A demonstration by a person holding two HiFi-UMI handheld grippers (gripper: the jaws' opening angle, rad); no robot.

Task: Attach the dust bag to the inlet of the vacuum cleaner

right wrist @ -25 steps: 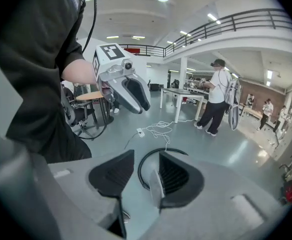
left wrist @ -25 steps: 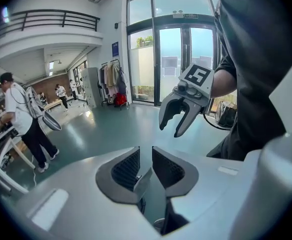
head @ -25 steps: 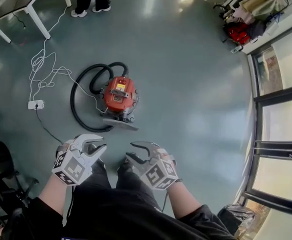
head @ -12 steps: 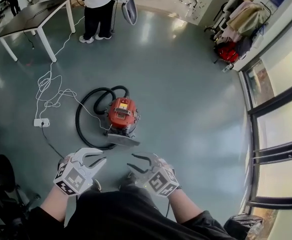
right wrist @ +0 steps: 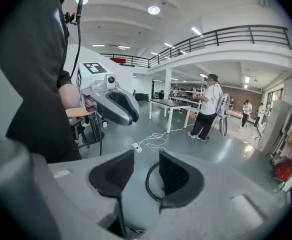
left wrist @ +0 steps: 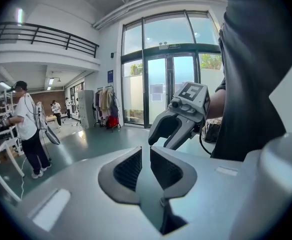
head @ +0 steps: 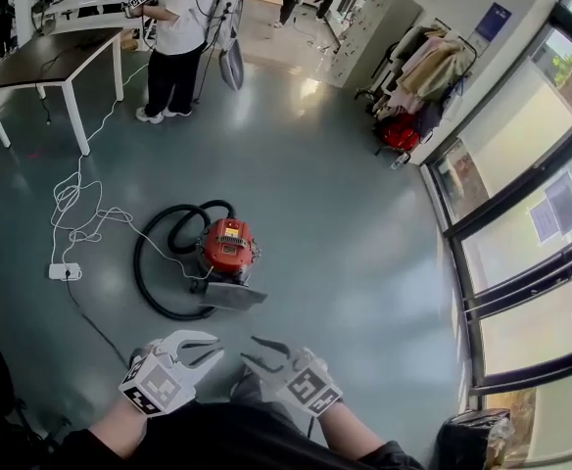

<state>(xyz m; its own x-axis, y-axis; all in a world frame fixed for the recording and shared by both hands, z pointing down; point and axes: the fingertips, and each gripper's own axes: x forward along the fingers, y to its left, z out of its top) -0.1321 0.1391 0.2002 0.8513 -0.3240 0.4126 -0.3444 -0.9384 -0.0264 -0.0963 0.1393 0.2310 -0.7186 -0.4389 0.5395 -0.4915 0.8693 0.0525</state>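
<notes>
The red vacuum cleaner [head: 225, 247] sits on the grey-green floor [head: 364, 213]. Its black hose [head: 139, 272] loops to its left, and a flat grey panel [head: 231, 296] lies at its near side. Both grippers hover much nearer, well apart from it. The left gripper [head: 214, 349] has its jaws closing on nothing; the right gripper [head: 249, 349] holds its jaws partly open (also empty).

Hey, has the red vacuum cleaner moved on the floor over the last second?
No. The vacuum cleaner sits as before, to the right of the white power strip; only the camera has shifted.
</notes>
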